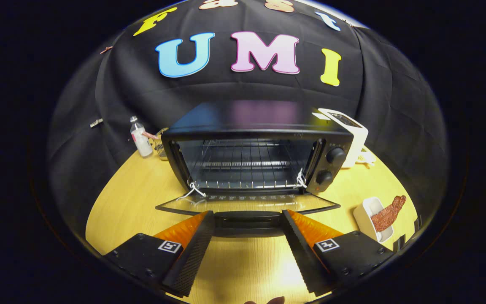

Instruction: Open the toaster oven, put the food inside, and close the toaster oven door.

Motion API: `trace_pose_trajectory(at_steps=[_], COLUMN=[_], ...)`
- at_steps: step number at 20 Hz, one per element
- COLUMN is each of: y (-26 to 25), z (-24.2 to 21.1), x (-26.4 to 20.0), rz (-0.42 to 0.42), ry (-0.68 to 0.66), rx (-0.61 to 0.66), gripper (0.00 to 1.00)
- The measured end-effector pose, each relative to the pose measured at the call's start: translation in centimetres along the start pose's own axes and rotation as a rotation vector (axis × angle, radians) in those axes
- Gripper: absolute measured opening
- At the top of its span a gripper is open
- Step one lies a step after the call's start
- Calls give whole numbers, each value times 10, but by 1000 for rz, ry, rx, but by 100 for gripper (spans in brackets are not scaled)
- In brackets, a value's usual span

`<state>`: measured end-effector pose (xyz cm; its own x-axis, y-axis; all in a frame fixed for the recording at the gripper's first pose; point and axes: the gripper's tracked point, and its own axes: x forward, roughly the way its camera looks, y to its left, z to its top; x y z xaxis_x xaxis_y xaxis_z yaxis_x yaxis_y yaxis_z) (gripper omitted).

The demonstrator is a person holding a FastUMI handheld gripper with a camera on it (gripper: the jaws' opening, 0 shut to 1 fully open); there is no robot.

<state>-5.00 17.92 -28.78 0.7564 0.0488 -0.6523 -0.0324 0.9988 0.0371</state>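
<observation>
The toaster oven (251, 147) is black, with a silvery wire rack (243, 169) inside and two black knobs (335, 155). Its lowered glass door (247, 205) carries a black frame. The table (133, 190) is pale yellow wood grain. A reddish-brown strip of food (388, 213) lies in a white dish (363, 215). A white appliance (348, 135) stands beside the oven, and a clear bottle (141, 137) bears a white label.

Handheld gripper (247, 249) with two long, wedge-shaped fingers (192, 257) faced with ribbed, textured pads. Each sits on a flat block fixed with small screws and bearing a square black-and-white marker (170, 246).
</observation>
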Motion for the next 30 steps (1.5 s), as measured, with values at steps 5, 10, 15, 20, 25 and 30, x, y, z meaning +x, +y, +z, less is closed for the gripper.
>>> trace_pose_trajectory(at_steps=[5, 10, 15, 20, 25, 30], y=[-3, -4, -10, -9, -12, -49], z=[-37, -59, -78, -71, -27, 25], x=[5, 11, 14, -1, -33, -64], rz=[2, 4, 4, 30, 118, 160], ry=[116, 174, 246, 225, 115, -3], rx=[-13, -55, -16, -15, -34, -45], gripper=[99, 99, 100, 99, 99, 99])
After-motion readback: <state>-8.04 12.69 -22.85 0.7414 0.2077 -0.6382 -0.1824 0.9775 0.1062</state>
